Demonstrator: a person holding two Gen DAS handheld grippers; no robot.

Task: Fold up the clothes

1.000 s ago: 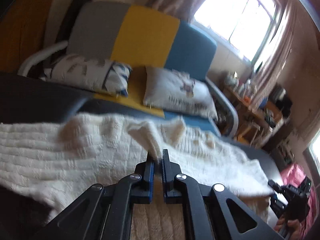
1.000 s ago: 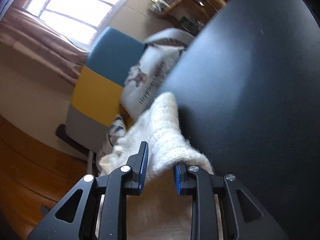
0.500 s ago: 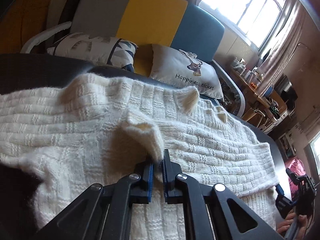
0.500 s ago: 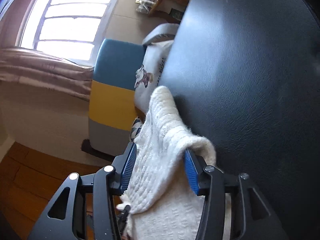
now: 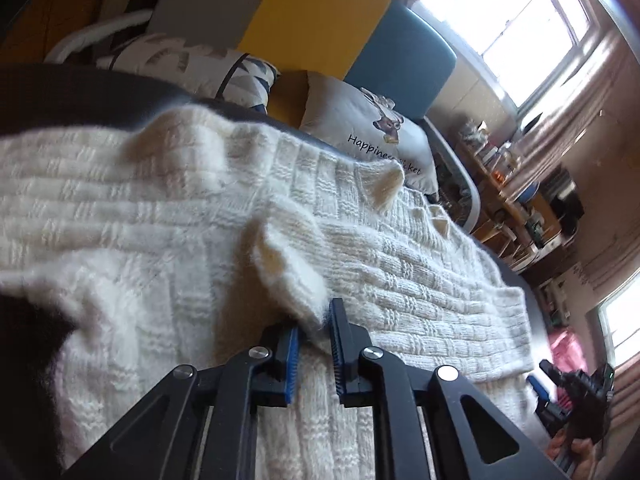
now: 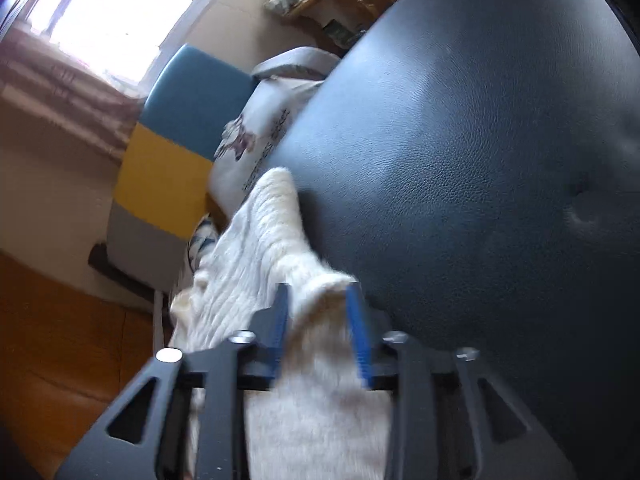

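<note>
While the cream sweater [image 5: 168, 216] lay spread over the black leather-grain tabletop [image 6: 480, 160], its chunky basket-weave knit rose in soft fuzzy peaks. The left claw [image 5: 314, 344] was opening, its blue ribbed pads [image 5: 291, 360] parting from a pinched fold of knit that still sat between them. The right claw [image 6: 318, 332] stood released, its jaws apart on either side of a fluffy sweater edge [image 6: 320, 360] near the tabletop's rim, pads not pressing it. Behind stood a sofa [image 5: 312, 20] in grey, yellow and blue panels, with a printed pillow [image 5: 368, 132]. Past the sweater's far end, a hand [image 5: 568, 446] held the other claw.
</note>
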